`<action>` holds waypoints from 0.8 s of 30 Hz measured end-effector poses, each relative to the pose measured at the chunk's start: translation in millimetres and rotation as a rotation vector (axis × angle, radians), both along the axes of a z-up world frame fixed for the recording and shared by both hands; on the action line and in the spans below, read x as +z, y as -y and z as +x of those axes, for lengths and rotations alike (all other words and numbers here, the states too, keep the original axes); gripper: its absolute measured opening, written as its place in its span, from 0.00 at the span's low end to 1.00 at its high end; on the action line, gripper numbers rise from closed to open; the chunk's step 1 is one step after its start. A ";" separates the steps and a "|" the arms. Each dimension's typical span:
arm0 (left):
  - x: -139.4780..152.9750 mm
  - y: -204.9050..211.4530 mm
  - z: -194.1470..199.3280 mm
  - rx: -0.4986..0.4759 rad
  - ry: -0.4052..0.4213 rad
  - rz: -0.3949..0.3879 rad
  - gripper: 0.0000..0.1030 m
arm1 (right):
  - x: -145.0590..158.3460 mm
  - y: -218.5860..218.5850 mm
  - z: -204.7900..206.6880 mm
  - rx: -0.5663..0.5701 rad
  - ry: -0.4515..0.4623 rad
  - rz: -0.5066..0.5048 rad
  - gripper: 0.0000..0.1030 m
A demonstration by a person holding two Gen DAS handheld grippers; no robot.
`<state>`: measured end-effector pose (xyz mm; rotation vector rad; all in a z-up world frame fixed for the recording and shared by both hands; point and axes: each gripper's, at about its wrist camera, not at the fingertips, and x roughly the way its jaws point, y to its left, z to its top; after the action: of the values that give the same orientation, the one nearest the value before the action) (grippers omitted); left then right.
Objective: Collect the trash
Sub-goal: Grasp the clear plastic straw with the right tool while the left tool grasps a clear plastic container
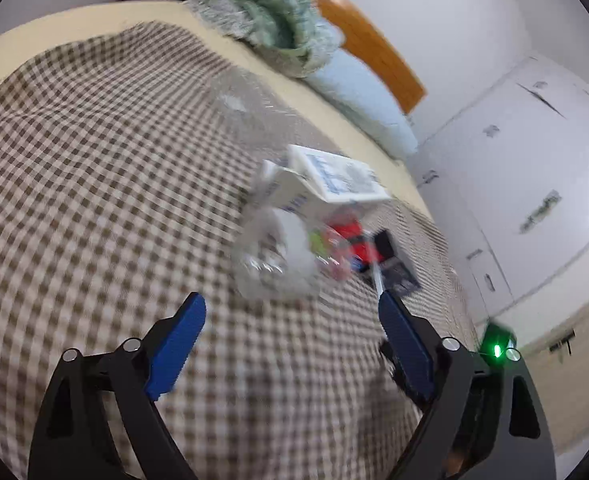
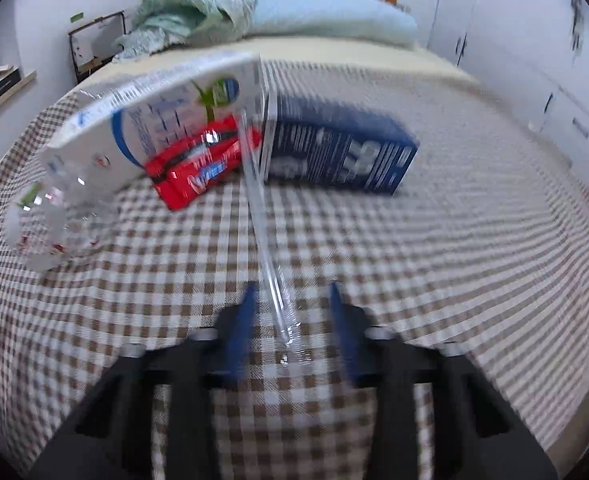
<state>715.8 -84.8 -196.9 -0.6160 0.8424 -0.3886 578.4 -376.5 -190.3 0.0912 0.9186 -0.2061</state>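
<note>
a bed covered by a brown and white checked blanket [image 2: 374, 240] is seen. a white carton [image 2: 154, 108], red wrapper [image 2: 198, 168], dark blue box [image 2: 334, 152], crumpled clear plastic cup [image 2: 50, 216] and clear straw [image 2: 262, 216] lie clustered there. the left gripper [image 1: 292, 312] is spread wide, holding nothing. the right gripper [image 2: 290, 292] is narrowed around the straw's near end, though contact cannot be told.

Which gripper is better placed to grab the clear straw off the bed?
Right. The clear straw runs straight down between the right gripper fingers, which stand narrowly apart around its near end. The left gripper is wide open, aimed at the clear plastic cup instead, with the straw beside its right finger.
</note>
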 end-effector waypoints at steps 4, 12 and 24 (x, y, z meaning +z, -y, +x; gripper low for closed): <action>-5.0 -5.8 26.5 0.011 -0.019 -0.072 0.69 | 9.1 2.4 -15.9 -0.036 0.054 0.062 0.07; -31.9 -0.1 55.5 -0.041 -0.113 -0.286 0.48 | 37.0 -14.0 -32.0 0.008 0.147 0.045 0.05; 16.8 35.4 12.5 -0.077 0.004 -0.151 0.00 | 33.9 -11.8 -40.6 0.036 0.130 0.071 0.05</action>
<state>728.2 -120.2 -180.1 -0.7240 0.8400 -0.5268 537.8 -364.7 -156.4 0.1521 0.7978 -0.1325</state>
